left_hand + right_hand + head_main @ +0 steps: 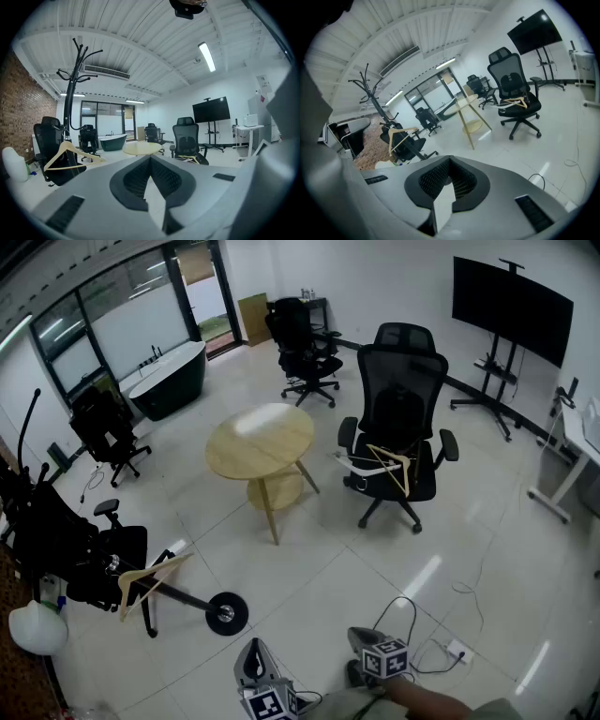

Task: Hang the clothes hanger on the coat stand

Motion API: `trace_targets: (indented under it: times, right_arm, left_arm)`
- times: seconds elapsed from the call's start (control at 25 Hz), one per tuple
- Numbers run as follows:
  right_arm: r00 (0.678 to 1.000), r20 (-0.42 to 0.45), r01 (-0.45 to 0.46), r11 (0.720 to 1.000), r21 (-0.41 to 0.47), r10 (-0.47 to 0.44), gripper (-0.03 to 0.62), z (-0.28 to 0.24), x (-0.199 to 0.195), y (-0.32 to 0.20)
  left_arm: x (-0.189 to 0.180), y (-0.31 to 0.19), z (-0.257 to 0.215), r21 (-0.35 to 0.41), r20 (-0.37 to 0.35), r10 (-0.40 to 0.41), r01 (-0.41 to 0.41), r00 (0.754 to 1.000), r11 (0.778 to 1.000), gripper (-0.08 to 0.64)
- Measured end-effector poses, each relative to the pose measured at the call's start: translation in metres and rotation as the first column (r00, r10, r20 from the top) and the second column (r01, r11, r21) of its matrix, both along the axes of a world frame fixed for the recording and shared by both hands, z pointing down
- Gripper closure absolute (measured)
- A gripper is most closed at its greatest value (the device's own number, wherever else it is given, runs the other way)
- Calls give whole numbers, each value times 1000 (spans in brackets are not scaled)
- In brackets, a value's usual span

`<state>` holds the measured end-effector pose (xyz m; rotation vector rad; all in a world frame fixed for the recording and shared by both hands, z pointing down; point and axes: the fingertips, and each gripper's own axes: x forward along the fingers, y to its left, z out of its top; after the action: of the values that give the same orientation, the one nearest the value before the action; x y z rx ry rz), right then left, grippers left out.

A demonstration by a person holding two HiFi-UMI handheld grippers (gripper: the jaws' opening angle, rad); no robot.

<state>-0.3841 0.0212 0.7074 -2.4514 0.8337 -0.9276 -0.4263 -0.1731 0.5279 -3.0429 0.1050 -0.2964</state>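
Both tongs idle, low at 6 o'clock in the head view. Left tongs (255, 652) are partly cut off by the bottom edge. Seen from their own camera (150, 159), tips together, nothing between them. Right tongs (364, 641) are the same in their own view (450, 160): shut tight and empty. Only my sleeve (441, 704) shows behind them; hands out of frame.

A wooden hanger (392, 465) lies at 1 o'clock, on the seat of the black chair (403, 390), well away from both tongs. A white hanger (354, 463) lies touching it; where the two overlap is hard to sort out.

The round table (261, 442) stands at 12 o'clock.

The coat stand (226, 612) is at 9 to 10 o'clock. Its round base and lower pole read clearly, but the upper part is lost against a dark chair (66, 540). The left gripper view shows its hooks (79, 51) high up. A second wooden hanger (150, 576) hangs low beside the pole (65, 154). I cannot tell whether its hook catches the stand or the chair.
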Motion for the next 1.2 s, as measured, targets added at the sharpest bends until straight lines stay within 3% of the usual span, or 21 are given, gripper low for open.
trace_targets:
  times: [0.24,0.48,0.72,0.92,1.08,1.2]
  right_arm:
    - [987,-160,10,994,-106,-27,607,-26,43,46]
    - [948,-308,-118,986,-118,77,607,-80,75,56]
    - [878,-442,-263,956,-133,180,607,-153,101,31]
    - [800,-551,-385,908,-164,239,606,-205,123,18]
    - [736,-623,-466,866,-180,266,605,-230,152,41]
    - [703,-656,-492,854,-169,275,606,-243,174,65]
  left_arm:
    - [27,54,12,-7,15,17,-17,1000,1000,551]
    - [54,42,17,8,30,64,-65,997,998,551]
    - [95,1,-6,-15,-1,165,-165,986,986,551]
    - [132,-22,-15,-37,-53,248,-250,967,968,551]
    - [170,-6,-26,-49,-49,282,-285,958,957,551]
    - [202,20,-42,-32,-71,304,-307,950,951,551]
